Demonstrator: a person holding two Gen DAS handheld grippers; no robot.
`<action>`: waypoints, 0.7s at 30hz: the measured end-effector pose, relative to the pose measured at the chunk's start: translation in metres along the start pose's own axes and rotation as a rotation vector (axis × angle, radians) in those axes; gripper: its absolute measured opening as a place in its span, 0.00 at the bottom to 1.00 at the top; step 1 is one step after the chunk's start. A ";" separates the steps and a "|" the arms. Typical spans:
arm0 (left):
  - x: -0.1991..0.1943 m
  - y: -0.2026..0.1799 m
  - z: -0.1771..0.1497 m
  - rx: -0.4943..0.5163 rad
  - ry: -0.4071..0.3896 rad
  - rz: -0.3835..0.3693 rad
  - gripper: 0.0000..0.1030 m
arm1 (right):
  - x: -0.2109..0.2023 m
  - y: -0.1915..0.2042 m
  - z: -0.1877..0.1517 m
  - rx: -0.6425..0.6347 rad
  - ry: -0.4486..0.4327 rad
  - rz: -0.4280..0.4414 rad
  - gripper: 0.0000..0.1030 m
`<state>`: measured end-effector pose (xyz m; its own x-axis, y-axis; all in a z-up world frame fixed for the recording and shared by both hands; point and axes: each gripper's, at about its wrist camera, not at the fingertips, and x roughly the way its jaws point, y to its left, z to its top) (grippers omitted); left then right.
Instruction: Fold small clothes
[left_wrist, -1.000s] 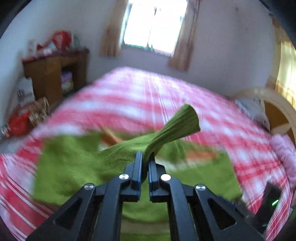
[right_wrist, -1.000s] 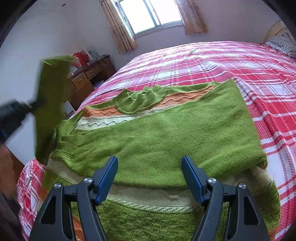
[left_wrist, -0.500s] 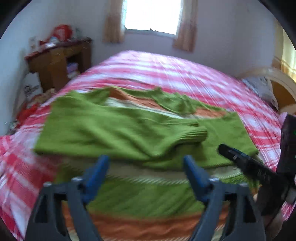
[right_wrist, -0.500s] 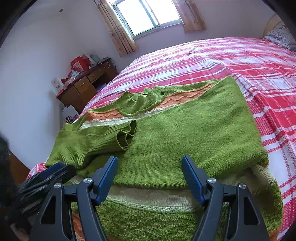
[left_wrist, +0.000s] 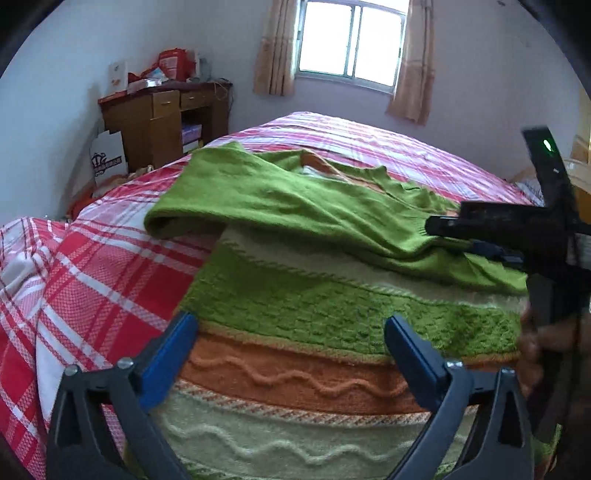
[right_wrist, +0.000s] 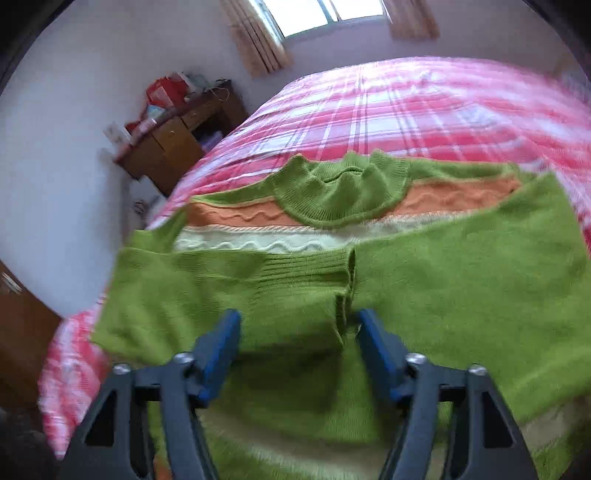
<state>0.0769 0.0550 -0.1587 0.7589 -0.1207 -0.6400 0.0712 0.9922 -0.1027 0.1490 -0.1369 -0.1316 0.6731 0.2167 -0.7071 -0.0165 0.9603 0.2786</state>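
Note:
A green knit sweater (left_wrist: 295, 295) with orange and cream bands lies flat on the red plaid bed (left_wrist: 110, 277). Both sleeves are folded across its chest; the left sleeve's ribbed cuff (right_wrist: 314, 273) meets the right sleeve at the middle. My left gripper (left_wrist: 291, 347) is open and empty, low over the sweater's hem at its left edge. My right gripper (right_wrist: 297, 343) is open and empty, hovering over the folded sleeves just below the cuff. It also shows in the left wrist view (left_wrist: 480, 236) at the right, over the sleeves.
A wooden desk (left_wrist: 162, 118) with clutter stands by the far left wall, with a white bag (left_wrist: 107, 158) on the floor beside it. A curtained window (left_wrist: 351, 40) is behind the bed. The plaid bed (right_wrist: 406, 103) stretches beyond the collar (right_wrist: 343, 188).
My left gripper let go of the left sleeve, which now lies across the chest, and drew back to the hem. My right gripper moved forward over the folded sleeves.

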 end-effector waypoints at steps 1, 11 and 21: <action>0.000 0.001 0.000 -0.002 -0.002 -0.002 1.00 | 0.002 0.005 0.000 -0.032 0.001 -0.020 0.31; -0.006 0.008 -0.005 -0.016 -0.011 -0.020 1.00 | -0.050 0.018 0.025 -0.185 -0.132 -0.060 0.08; -0.007 0.005 -0.005 -0.002 -0.005 0.000 1.00 | -0.093 -0.073 0.027 -0.179 -0.188 -0.267 0.08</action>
<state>0.0693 0.0605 -0.1584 0.7624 -0.1202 -0.6358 0.0699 0.9921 -0.1037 0.1072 -0.2319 -0.0684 0.7950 -0.0656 -0.6030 0.0603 0.9978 -0.0290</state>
